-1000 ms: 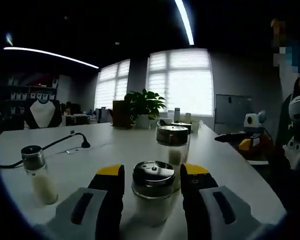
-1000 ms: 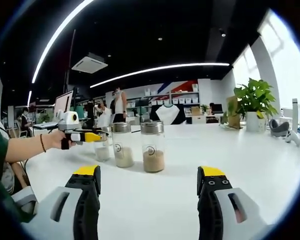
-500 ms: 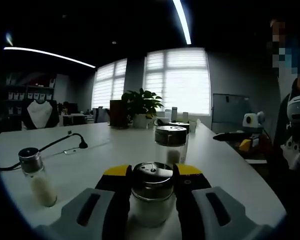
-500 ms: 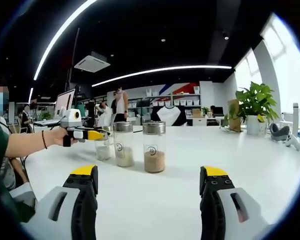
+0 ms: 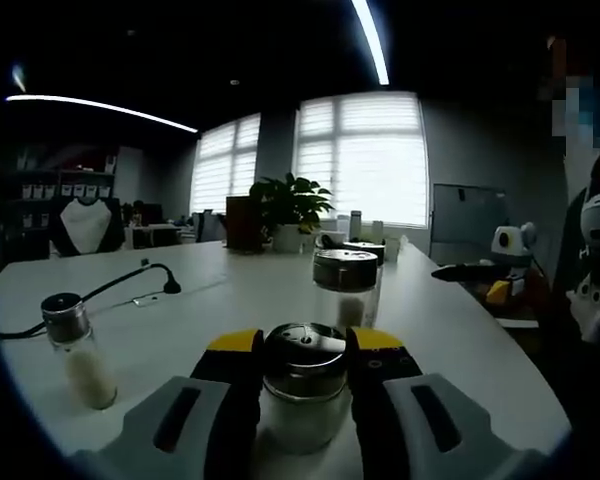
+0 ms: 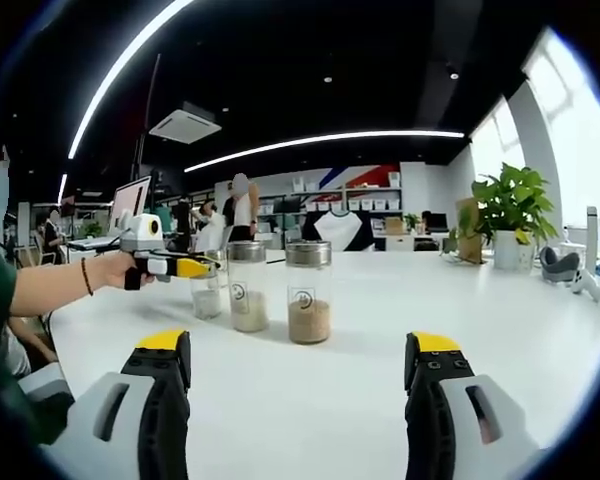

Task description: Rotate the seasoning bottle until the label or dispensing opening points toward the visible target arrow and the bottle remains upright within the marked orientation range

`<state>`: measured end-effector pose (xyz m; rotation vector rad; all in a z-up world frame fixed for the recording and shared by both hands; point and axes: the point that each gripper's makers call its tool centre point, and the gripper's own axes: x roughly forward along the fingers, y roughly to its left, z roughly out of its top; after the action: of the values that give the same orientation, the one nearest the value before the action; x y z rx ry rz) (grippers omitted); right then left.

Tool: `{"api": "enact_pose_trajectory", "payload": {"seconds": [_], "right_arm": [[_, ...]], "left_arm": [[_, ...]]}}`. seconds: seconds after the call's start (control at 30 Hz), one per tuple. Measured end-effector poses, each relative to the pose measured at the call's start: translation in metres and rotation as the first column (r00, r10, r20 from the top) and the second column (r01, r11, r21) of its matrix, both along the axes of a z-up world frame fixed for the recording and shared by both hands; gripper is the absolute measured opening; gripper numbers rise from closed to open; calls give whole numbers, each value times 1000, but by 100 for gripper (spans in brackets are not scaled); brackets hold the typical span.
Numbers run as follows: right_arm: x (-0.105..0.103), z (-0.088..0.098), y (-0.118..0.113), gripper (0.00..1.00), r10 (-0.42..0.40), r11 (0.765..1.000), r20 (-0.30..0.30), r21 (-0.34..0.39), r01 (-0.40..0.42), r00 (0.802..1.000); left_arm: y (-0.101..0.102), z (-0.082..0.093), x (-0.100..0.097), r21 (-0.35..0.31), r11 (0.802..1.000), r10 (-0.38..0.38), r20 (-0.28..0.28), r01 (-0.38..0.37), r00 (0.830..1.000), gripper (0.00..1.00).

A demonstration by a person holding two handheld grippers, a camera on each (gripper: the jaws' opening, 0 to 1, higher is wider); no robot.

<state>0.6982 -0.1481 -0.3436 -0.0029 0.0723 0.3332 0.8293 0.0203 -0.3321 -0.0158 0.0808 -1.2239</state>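
Our left gripper (image 5: 303, 352) clamps the upright seasoning bottle (image 5: 303, 388), glass with a shiny perforated lid, at six o'clock on the white table (image 5: 230, 290). A second ago those jaws stood apart. Our right gripper (image 6: 298, 362) is wide open.
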Motion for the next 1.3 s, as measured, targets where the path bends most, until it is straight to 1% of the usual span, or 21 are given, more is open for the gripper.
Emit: {"api": "enact_pose_trajectory", "payload": {"seconds": [0.2, 0.27, 0.37, 0.57, 0.77, 0.87, 1.0, 1.17, 1.23, 1.27, 1.3], "right_arm": [[1, 1, -2, 90, -4, 1000, 0, 5, 4, 1000], [1, 8, 0, 90, 10, 1000, 27, 27, -11, 1000], [0, 11, 2, 90, 15, 1000, 36, 14, -15, 999], [2, 8, 0, 90, 10, 1000, 26, 22, -11, 1000], [2, 3, -1, 90, 8, 1000, 10, 25, -8, 1000], [2, 2, -1, 90, 13, 1000, 4, 24, -13, 1000], [1, 3, -3, 90, 7, 1000, 10, 29, -7, 1000], [0, -2, -4, 89, 3, 999, 0, 35, -3, 1000], [0, -3, -5, 89, 2, 999, -3, 37, -2, 1000], [0, -3, -5, 89, 1, 999, 0, 42, -1, 1000], [1, -1, -5, 89, -1, 998, 9, 57, 0, 1000]], "left_arm": [[-1, 0, -1, -2, 1000, 22, -2, -22, 1000, 34], [-2, 0, -1, 3, 999, 34, 1, -34, 999, 34], [-2, 0, -2, 10, 999, 50, 1, -50, 999, 34], [-1, -1, -1, 21, 995, 97, 1, -97, 995, 34], [0, -2, -1, 22, 986, 165, 6, -165, 986, 34], [2, -2, 3, 21, 979, 205, 5, -205, 979, 34], [4, -2, 7, 41, 973, 228, 19, -229, 973, 34], [7, -3, 11, 44, 957, 286, 10, -286, 958, 34], [6, -3, 12, 47, 955, 292, 20, -292, 956, 34], [6, -3, 12, 50, 957, 283, 28, -284, 959, 34], [7, -3, 13, 41, 956, 290, 17, -290, 957, 34]]}}
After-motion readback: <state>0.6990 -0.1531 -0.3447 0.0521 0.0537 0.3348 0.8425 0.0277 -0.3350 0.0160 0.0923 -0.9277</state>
